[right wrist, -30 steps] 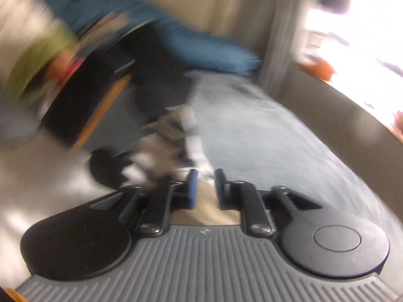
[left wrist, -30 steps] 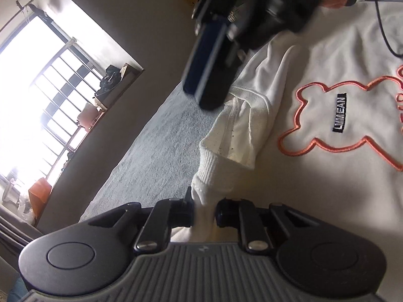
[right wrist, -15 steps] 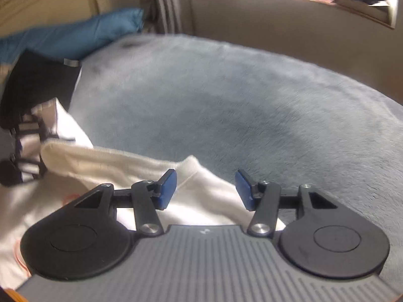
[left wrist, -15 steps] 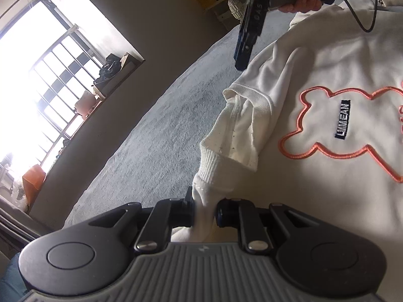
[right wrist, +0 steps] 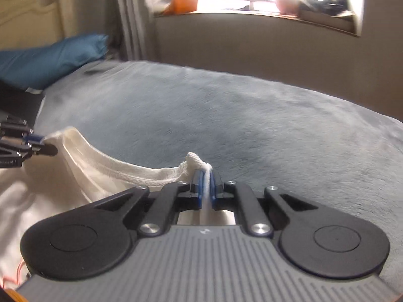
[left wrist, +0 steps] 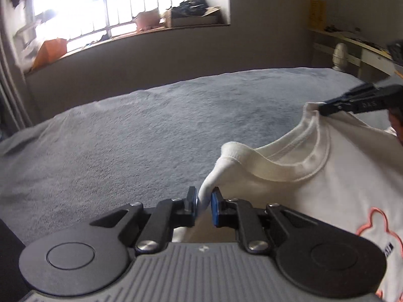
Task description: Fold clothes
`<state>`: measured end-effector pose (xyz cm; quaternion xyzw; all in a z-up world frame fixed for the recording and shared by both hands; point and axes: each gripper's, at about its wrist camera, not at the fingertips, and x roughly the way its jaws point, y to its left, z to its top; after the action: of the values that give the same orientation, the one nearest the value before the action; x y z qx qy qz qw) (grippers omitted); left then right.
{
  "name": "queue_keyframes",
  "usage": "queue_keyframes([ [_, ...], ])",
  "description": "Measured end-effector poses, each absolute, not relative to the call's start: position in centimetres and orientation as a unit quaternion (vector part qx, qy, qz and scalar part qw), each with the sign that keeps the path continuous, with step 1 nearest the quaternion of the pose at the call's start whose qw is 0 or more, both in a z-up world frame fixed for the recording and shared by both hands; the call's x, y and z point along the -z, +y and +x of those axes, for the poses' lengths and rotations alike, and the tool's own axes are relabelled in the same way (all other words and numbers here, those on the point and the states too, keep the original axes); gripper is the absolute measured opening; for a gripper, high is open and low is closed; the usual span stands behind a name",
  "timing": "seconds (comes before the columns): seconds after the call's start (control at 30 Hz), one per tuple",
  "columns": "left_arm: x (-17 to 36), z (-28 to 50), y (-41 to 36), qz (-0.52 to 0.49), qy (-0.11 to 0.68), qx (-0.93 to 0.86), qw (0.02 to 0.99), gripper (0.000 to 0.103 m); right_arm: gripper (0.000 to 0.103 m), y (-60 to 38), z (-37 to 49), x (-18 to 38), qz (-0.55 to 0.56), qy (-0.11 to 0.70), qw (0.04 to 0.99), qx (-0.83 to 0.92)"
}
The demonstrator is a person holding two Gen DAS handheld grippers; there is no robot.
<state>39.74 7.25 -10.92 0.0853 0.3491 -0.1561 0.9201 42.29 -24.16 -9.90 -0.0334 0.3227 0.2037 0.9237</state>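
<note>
Grey bed (left wrist: 151, 136) left bare beyond white sweatshirt (left wrist: 327, 188), up to wall under window. Sweatshirt collar stretched between grippers: left gripper (left wrist: 203, 202) jaws, just closed further, pinched on fabric; right gripper (right wrist: 206, 185) jaws, just closed, clamped on collar rim.

Pretty bright barred window (left wrist: 105, 7) upper left of the left view, totally blown out. Cluttered sill (left wrist: 151, 29) under it with boxes and an orange bag (left wrist: 49, 50). Plain grey-brown wall (left wrist: 176, 58) below. Grey fuzzy bed (left wrist: 126, 138) filling the middle. Blue pillow (right wrist: 47, 58) and grey curtain (right wrist: 128, 17) upper left of the right view.
</note>
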Motion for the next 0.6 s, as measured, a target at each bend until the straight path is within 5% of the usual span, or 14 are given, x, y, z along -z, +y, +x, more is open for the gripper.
queue_keyframes([
  [0.3,13.6,41.6,6.0,0.075,0.354,0.084,0.928,0.008,0.007,-23.6,44.0,13.4,-0.015,0.342,0.927,-0.151],
  [0.4,13.9,41.9,5.2,0.092,0.348,0.067,0.93,0.011,0.029,-24.7,45.3,13.4,0.027,0.348,0.93,-0.116],
  [0.5,13.8,42.1,5.0,0.097,0.345,0.055,0.932,0.02,0.037,-27.0,46.1,12.4,0.095,0.345,0.933,-0.042],
  [0.6,13.0,42.2,5.8,0.073,0.343,0.049,0.935,0.047,0.037,-29.5,45.6,10.9,0.167,0.34,0.925,-0.023],
])
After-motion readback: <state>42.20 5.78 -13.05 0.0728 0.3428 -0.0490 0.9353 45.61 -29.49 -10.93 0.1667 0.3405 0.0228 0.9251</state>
